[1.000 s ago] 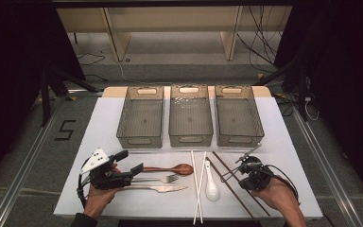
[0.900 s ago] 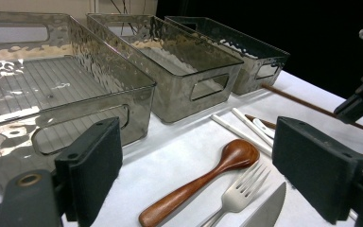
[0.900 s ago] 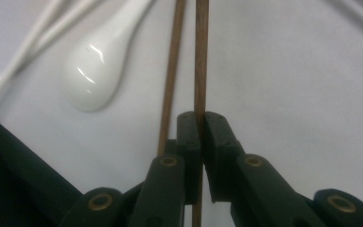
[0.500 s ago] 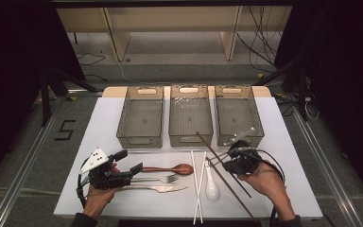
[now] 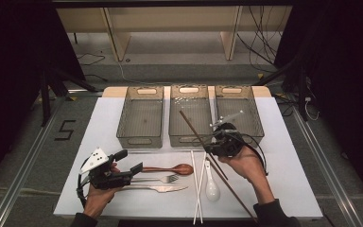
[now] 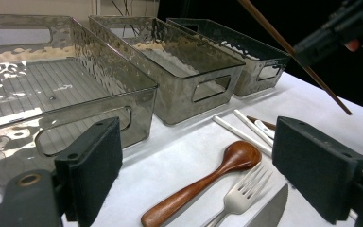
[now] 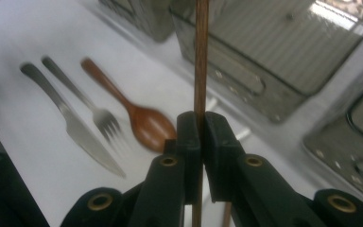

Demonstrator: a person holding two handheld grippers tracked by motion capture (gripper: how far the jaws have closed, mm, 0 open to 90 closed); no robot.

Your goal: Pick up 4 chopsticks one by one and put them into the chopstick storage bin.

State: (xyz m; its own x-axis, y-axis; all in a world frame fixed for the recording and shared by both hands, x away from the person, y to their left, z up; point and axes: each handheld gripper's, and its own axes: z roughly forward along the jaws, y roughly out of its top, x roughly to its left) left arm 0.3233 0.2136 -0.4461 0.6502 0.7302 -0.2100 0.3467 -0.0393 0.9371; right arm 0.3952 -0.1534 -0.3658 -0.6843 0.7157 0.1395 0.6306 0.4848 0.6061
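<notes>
My right gripper (image 5: 216, 143) is shut on a brown chopstick (image 5: 194, 127) and holds it slanted in the air, its far tip over the middle bin (image 5: 189, 138). In the right gripper view the chopstick (image 7: 201, 56) runs up from the shut jaws (image 7: 201, 127). A second brown chopstick (image 5: 240, 201) lies on the white mat. My left gripper (image 5: 128, 161) rests open at the front left, its jaws (image 6: 203, 161) apart just short of the wooden spoon (image 6: 208, 177), fork (image 6: 241, 194) and knife (image 6: 272, 210).
Three clear grey bins stand in a row at the back: left (image 5: 140, 139), middle, and right (image 5: 260, 130). Two white chopsticks (image 5: 199, 184) and a white ceramic spoon (image 5: 211, 188) lie at mid front. The mat's front edge (image 5: 170, 216) is near my hands.
My right gripper has risen off the table with the brown chopstick and moved left and back toward the bins. The left gripper has stayed put.
</notes>
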